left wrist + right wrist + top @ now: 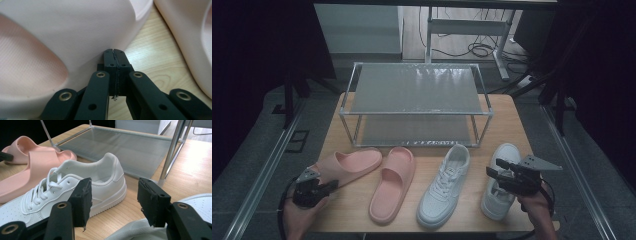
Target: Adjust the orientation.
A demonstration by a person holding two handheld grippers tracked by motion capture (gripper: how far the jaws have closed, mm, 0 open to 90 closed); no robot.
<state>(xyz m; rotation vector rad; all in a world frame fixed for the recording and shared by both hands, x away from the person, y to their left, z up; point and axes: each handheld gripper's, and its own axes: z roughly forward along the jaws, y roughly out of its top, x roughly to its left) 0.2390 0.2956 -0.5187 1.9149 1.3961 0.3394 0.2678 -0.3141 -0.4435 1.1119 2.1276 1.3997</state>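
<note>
Left gripper [115,53]: jaws pressed together, nothing pinched, tips right against the side of the left pink slide [62,37]; second pink slide [190,37] off to the jaws' right, bare bench [152,57] between. Right gripper [113,202]: jaws spread, empty, over the right white sneaker [501,186]; left white sneaker [75,190] just beyond the jaws.

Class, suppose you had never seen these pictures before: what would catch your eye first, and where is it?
Two pink slippers and two white sneakers lie in a row on the wooden table, before a two-tier shoe rack. The left gripper, shut, is against the outer slipper.
</note>
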